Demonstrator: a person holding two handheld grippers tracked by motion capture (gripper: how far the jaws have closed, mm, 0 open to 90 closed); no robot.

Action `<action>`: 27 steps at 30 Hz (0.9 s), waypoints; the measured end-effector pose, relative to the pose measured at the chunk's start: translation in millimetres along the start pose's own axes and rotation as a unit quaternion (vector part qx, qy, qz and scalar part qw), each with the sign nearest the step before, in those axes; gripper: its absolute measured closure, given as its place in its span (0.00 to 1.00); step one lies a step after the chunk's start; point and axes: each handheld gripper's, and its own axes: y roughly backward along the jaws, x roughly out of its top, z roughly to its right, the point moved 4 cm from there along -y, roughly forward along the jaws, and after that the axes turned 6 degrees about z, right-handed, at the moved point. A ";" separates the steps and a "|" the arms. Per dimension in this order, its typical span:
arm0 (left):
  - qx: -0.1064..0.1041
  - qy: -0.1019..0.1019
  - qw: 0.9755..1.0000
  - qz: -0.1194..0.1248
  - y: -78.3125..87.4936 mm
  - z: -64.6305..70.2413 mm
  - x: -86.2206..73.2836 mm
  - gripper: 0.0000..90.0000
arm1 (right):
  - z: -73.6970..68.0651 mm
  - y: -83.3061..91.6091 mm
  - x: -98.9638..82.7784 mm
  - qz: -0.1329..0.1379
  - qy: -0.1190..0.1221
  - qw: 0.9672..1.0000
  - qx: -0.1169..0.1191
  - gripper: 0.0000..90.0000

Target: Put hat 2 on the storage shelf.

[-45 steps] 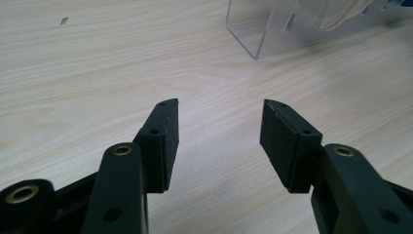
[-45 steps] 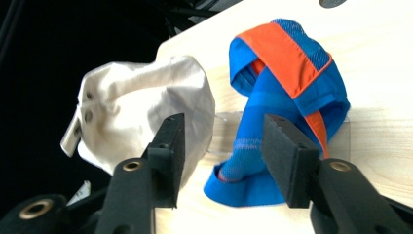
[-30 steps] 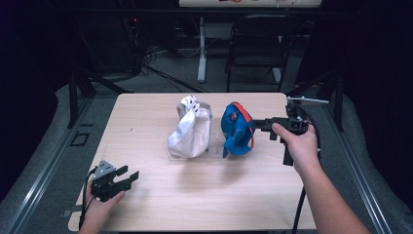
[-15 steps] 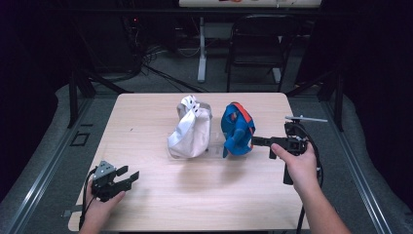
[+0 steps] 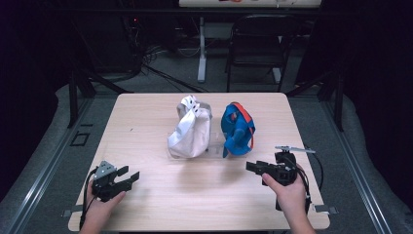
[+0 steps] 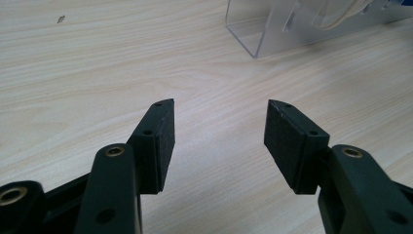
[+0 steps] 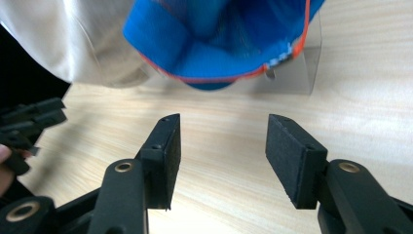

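1. Blue cap (image 5: 237, 127) — the item nearest the right claw (image 5: 253, 167) — sits on a clear stand (image 5: 214, 146) near the middle of the bench (image 5: 146, 122), to the right of a white cap (image 5: 190, 127). The two caps are just beside each other, each propped upright on the stand; this placement appears intended to hold their shape and leave their lower edges reachable.

2. Right claw: open, jaws spread wide, nothing between them. In the right gripper view the blue cap (image 7: 219, 39) lies ahead of the jaws with bare bench between, apart from both pads. The claw points toward the cap, which suggests that cap is the working target.

3. Left claw (image 5: 127, 176): open and empty, held low over the near left part of the bench, well apart from both caps. In the left gripper view the corner of the clear stand (image 6: 272, 29) shows far ahead of the jaws. This reads as a waiting position that keeps the middle free.

4. Edges: the right hand (image 5: 287, 192) is near the front right edge of the bench; the left hand (image 5: 100, 207) is at the front edge.

5. Open room — the whole front strip between the claws is bare wood, so either claw has an unobstructed path forward. The narrow gap between the caps is the tight spot.
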 end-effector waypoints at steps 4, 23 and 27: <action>-0.001 0.000 1.000 -0.001 -0.5 0.4 -0.4 0.51 | 1.2 -5.5 -15.3 0.009 0.011 1.000 -0.007 0.53; -0.005 0.001 1.000 0.001 -4.8 0.5 -1.5 0.50 | 9.9 -35.0 -56.4 0.022 0.080 0.995 -0.046 0.52; -0.003 -0.004 1.000 -0.004 -5.7 0.8 -1.2 0.50 | 9.6 -35.2 -56.5 0.032 0.087 0.995 -0.047 0.52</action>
